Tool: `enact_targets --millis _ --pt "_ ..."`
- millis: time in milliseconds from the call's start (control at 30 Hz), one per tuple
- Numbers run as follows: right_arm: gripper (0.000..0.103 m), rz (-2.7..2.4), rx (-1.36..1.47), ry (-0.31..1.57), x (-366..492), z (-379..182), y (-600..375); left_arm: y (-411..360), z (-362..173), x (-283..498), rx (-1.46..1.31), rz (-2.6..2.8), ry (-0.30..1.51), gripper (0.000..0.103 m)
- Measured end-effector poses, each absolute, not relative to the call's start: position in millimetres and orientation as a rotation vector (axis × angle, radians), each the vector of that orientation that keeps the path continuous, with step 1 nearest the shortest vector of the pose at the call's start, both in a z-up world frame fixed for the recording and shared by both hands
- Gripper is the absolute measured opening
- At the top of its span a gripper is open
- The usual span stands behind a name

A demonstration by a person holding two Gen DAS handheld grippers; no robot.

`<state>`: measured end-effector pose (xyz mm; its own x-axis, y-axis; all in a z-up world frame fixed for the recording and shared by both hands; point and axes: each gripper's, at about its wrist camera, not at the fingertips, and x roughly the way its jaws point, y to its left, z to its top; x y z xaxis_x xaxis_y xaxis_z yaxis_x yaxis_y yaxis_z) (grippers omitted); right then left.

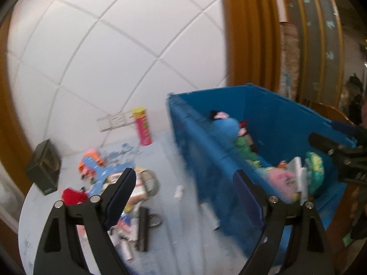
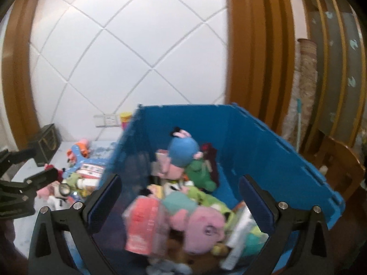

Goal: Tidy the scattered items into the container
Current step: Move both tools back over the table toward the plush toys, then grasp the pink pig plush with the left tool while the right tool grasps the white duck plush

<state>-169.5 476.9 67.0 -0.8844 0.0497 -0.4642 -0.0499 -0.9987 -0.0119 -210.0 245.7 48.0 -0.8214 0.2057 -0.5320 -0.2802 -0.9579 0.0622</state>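
A blue plastic crate (image 1: 270, 105) (image 2: 263, 137) stands on a pale table, filled with plush toys and packets, among them a blue round plush (image 2: 183, 150) and a pink plush (image 2: 206, 229). A pink box (image 2: 142, 224) lies blurred on the pile, between my right fingers. My right gripper (image 2: 181, 192) is open above the crate. My left gripper (image 1: 185, 183) is open and empty, over the table beside the crate's left wall. Scattered items (image 1: 128, 188) lie left of the crate: a red cloth (image 1: 73, 196), a black bar (image 1: 142, 229), a blue flat toy (image 1: 96, 171).
A pink and yellow can (image 1: 142, 126) stands upright by the tiled wall. A dark box (image 1: 43, 169) sits at the table's left edge. A wooden door frame (image 1: 250, 34) and a wooden chair (image 2: 339, 165) are behind and right of the crate.
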Motion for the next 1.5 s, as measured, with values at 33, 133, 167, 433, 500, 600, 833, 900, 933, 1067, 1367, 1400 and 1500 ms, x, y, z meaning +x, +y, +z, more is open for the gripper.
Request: enact_targets --millis 33,133,167,433,500,600,833,900,933,1067,1367,1400,1500 --pt "0.103 3.014 -0.736 -0.003 -170.6 67.4 465.9 231.2 43.7 -210.7 -0.803 2.786 0.197 0.087" --pt "0.103 3.045 -0.728 -0.009 -175.2 67.8 432.7 188.9 30.9 -213.2 -0.864 2.833 0.178 0.087" --pt "0.103 3.053 -0.726 -0.012 -176.7 67.8 421.6 170.9 25.7 -214.5 -0.889 2.85 0.169 0.087" --pt "0.103 3.073 -0.724 -0.022 -190.2 57.3 322.5 50.0 -11.4 -219.2 -1.07 2.94 0.166 0.087" --pt "0.103 3.078 -0.749 -0.017 -195.7 49.7 297.1 20.7 -20.6 -220.3 -1.114 2.949 0.161 0.087" --pt "0.103 3.081 -0.834 0.005 -206.6 31.3 265.2 -12.6 -31.0 -223.0 -1.157 2.952 0.157 0.087" --pt "0.103 3.06 -1.112 0.028 -234.3 -32.0 205.7 -66.7 -71.8 -239.7 -1.287 2.908 0.122 0.087" --pt "0.103 3.033 -1.193 0.029 -245.3 -49.7 200.2 -73.0 -86.1 -247.3 -1.341 2.884 0.108 0.087" --pt "0.103 3.018 -1.229 0.028 -251.0 -57.7 198.4 -74.8 -92.9 -251.5 -1.365 2.874 0.105 0.087" --pt "0.103 2.956 -1.371 0.014 -277.5 -90.3 199.6 -73.3 -112.2 -268.2 -1.433 2.859 0.072 0.087" --pt "0.103 2.842 -1.625 0.077 -325.5 -148.0 219.5 -45.2 -147.7 -312.4 -1.538 2.77 0.038 0.077" --pt "0.103 2.845 -1.642 0.088 -328.6 -151.4 221.2 -47.5 -149.3 -315.9 -1.551 2.775 0.027 0.077" --pt "0.099 2.867 -1.676 0.086 -338.3 -157.4 218.9 -62.4 -149.5 -326.0 -1.579 2.828 0.011 0.077"
